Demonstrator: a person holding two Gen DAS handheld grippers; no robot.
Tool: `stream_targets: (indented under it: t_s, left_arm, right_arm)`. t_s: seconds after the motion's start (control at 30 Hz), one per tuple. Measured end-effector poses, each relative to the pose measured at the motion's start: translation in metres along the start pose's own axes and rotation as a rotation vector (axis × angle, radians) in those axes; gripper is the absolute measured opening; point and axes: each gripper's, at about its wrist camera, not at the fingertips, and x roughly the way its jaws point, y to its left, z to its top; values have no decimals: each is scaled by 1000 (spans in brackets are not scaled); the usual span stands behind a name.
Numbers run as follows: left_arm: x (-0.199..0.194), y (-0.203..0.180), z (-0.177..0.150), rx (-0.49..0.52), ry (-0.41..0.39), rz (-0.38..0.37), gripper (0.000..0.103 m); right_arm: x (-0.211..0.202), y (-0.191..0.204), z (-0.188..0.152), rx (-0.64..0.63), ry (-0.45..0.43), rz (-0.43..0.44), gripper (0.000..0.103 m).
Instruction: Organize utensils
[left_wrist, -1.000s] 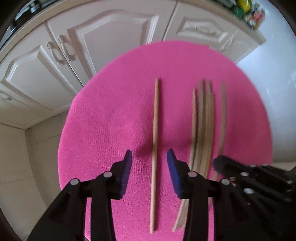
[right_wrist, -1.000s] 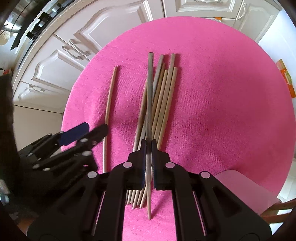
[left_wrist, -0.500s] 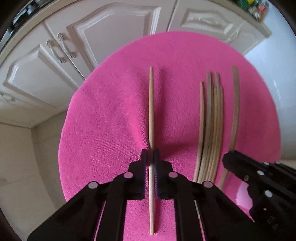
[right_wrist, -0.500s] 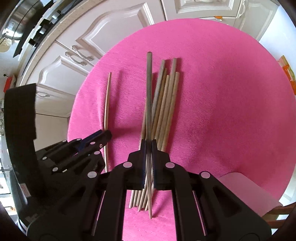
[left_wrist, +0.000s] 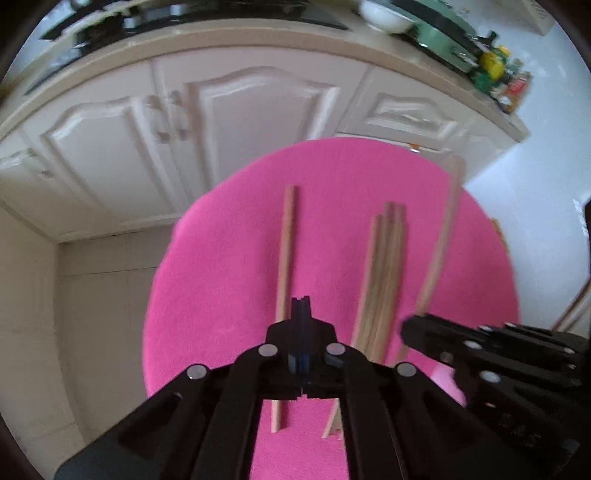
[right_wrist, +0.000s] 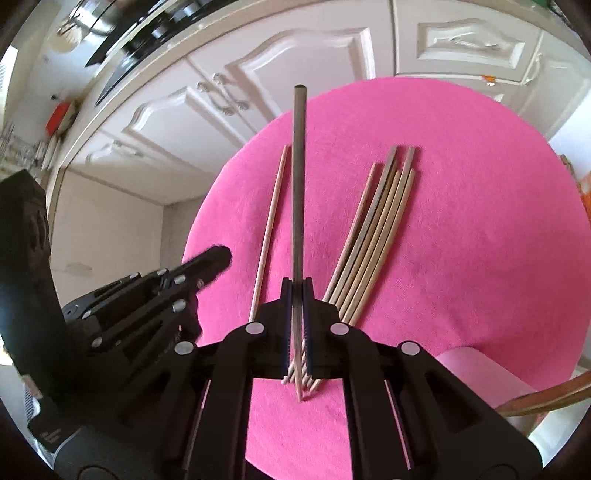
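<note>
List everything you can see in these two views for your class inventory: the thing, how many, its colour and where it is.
Round pink fabric mat: one, pink, under the chopsticks.
Light wooden chopstick: one, pale tan, alone on the mat, left of the bundle.
Bundle of wooden chopsticks: several, tan, together on the mat.
Dark grey chopstick: one, grey, held in the right gripper.
White panelled cabinet doors: several, white, behind the mat.
Pale pink box: one, at the mat's near right edge.
Left gripper: black, jaws shut, empty.
Right gripper: black, jaws shut on the grey chopstick.

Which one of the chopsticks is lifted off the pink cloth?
The dark grey chopstick, clamped in the right gripper. It is darker than the rest and is raised, while the pale chopsticks all lie flat on the pink cloth.
</note>
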Motion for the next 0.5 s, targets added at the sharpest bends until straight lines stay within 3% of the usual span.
stream_targets:
  t_s: [0.03, 0.07, 0.1, 0.13, 0.3, 0.5]
  left_arm:
    - [0, 1, -2, -12, -5, 5, 2]
    - [2, 3, -3, -22, -2, 7, 12]
    - [6, 4, -5, -41, 2, 23, 34]
    - [11, 5, -6, -48, 5, 37, 38]
    - [34, -3, -7, 4, 43, 63, 38]
    - [68, -4, 9, 89, 152, 113, 36]
  right_arm:
    - [1, 0, -2, -11, 9, 6, 6]
    - [4, 0, -4, -30, 14, 4, 6]
    - [6, 0, -7, -43, 16, 0, 6]
    - [10, -1, -7, -49, 19, -1, 6]
    - [19, -13, -11, -22, 30, -1, 6]
    - [30, -23, -5, 27, 30, -3, 6]
